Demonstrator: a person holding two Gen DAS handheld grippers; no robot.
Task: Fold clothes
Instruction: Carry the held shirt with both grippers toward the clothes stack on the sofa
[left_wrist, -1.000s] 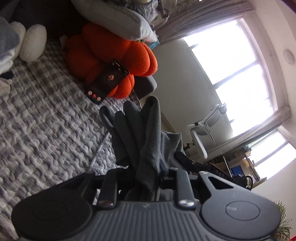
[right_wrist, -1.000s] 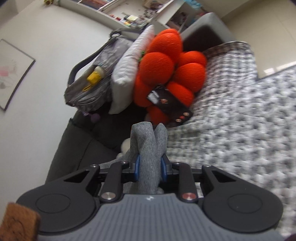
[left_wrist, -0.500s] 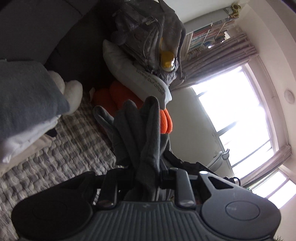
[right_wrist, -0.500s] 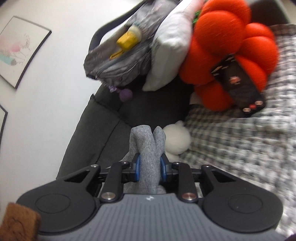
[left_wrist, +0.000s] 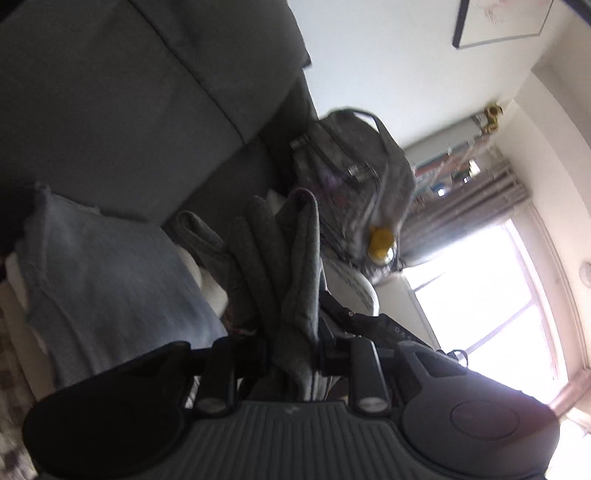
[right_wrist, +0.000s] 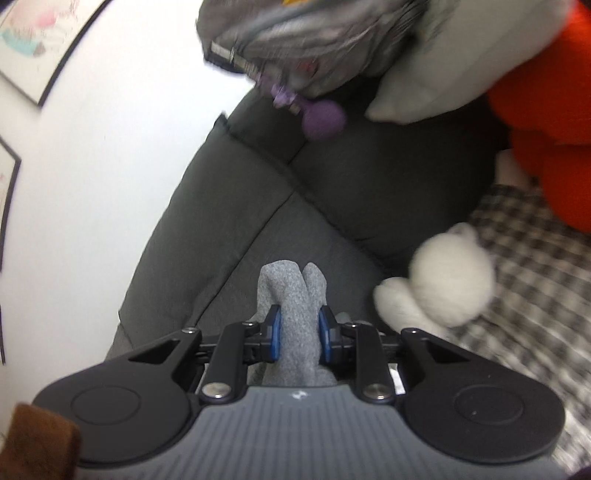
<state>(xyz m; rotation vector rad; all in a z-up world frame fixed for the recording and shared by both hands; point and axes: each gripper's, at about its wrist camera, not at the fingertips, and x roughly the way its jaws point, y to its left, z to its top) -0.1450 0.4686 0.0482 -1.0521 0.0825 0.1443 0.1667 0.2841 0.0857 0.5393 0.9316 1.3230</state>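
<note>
Above the dark sofa (right_wrist: 369, 192), both grippers, left (left_wrist: 291, 354) and right (right_wrist: 297, 338), have swung up from the checked blanket, jaws clamped on the bunched grey garment (left_wrist: 288, 266); a fold is seemingly under way

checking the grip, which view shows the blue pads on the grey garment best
The right wrist view: both blue pads show plainly, pressed against either side of the grey garment in the right gripper. The left wrist view shows only dark fabric bunched in the left gripper; its pads are hidden in shadow.
</note>
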